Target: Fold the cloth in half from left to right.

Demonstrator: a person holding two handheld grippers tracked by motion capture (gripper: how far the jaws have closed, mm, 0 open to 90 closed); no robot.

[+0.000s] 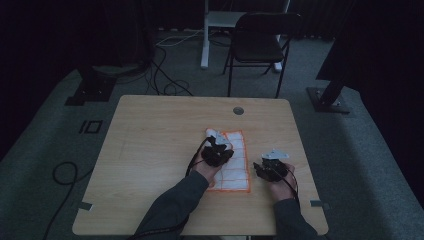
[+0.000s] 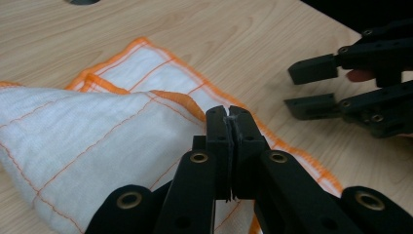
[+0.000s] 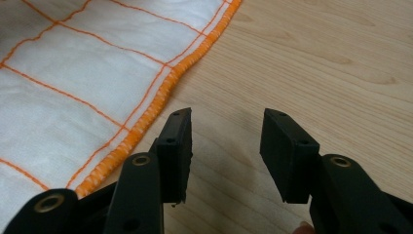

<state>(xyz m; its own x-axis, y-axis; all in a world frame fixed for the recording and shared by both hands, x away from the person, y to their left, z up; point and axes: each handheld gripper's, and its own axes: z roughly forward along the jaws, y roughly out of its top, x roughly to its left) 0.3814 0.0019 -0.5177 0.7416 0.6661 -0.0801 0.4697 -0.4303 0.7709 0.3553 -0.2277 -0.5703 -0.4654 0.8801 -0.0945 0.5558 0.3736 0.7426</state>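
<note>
A white cloth (image 1: 237,175) with orange grid lines and an orange hem lies on the wooden table (image 1: 150,150), right of centre. My left gripper (image 1: 216,150) is over it, shut on a fold of the cloth (image 2: 97,131) pinched at the hem between its tips (image 2: 229,114); the lifted part drapes over the flat layer. My right gripper (image 1: 270,167) hovers just right of the cloth, open, with bare wood between its jaws (image 3: 224,141) and the cloth's hem (image 3: 160,97) beside its left jaw. The left gripper view also catches the right gripper (image 2: 292,88), open.
A round cable grommet (image 1: 238,110) sits near the table's far edge. Beyond the table stand a dark folding chair (image 1: 260,42) and a white desk leg (image 1: 205,35). Cables (image 1: 165,75) lie on the grey carpet.
</note>
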